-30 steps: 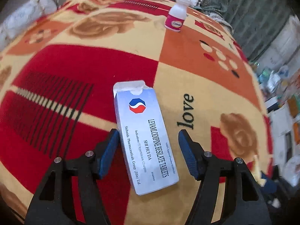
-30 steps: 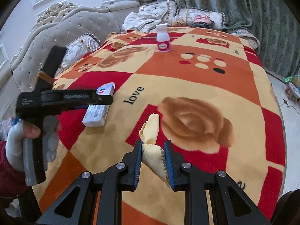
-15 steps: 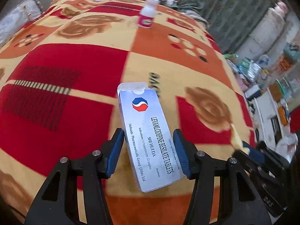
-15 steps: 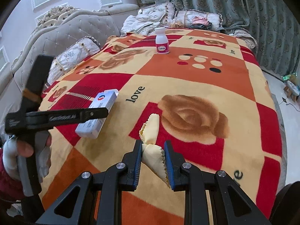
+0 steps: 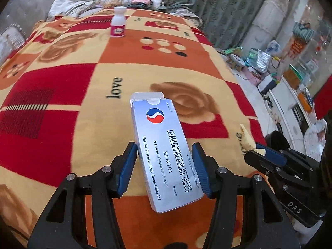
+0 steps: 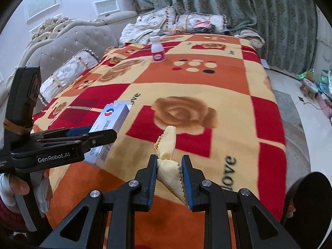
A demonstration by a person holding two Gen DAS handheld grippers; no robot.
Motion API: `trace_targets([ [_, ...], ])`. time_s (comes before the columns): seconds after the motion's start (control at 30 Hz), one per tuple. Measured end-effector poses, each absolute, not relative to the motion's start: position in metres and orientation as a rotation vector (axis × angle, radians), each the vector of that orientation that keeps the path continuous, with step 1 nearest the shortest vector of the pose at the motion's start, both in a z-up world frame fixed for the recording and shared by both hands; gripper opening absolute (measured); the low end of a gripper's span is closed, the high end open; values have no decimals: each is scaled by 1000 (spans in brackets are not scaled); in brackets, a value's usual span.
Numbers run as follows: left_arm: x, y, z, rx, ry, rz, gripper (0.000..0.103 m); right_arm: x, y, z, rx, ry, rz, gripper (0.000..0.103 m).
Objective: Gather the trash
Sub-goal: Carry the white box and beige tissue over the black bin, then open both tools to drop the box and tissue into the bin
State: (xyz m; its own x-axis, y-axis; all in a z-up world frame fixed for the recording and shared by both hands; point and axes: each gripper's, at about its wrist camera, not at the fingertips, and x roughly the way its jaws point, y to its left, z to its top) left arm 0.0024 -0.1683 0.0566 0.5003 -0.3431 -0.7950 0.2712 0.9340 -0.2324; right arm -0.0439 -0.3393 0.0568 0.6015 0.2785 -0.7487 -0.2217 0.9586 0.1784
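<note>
My left gripper (image 5: 165, 167) is shut on a silver-blue tablet box (image 5: 164, 147) and holds it lifted above the blanket; it also shows in the right wrist view (image 6: 112, 124). My right gripper (image 6: 169, 176) is shut on a folded yellow cloth (image 6: 167, 145) with zigzag edges, held above the blanket; it also shows at the right of the left wrist view (image 5: 247, 139). A small white bottle with a pink label (image 5: 118, 26) stands upright at the far end of the blanket (image 6: 158, 50).
The red, orange and cream blanket (image 6: 207, 87) covers a bed. A grey tufted sofa (image 6: 68, 45) and cushions lie left and behind. Green curtains (image 6: 249, 4) hang at the back. Clutter covers the floor at right (image 5: 269, 66). A dark round object (image 6: 309, 203) sits at lower right.
My left gripper has closed on the tablet box, lifted it off the blanket and swung right. My right gripper keeps the yellow cloth and has pulled back slightly.
</note>
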Motion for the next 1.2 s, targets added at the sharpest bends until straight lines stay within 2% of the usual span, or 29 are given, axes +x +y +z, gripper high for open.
trace_targets([
  [0.6,-23,-279,68,40,963,-557,53,-92,-433,64,161,846,107,22],
  [1.2,-40,-420,57,55,1046,-851,55,-133,-565,37,306,876,-157,22],
])
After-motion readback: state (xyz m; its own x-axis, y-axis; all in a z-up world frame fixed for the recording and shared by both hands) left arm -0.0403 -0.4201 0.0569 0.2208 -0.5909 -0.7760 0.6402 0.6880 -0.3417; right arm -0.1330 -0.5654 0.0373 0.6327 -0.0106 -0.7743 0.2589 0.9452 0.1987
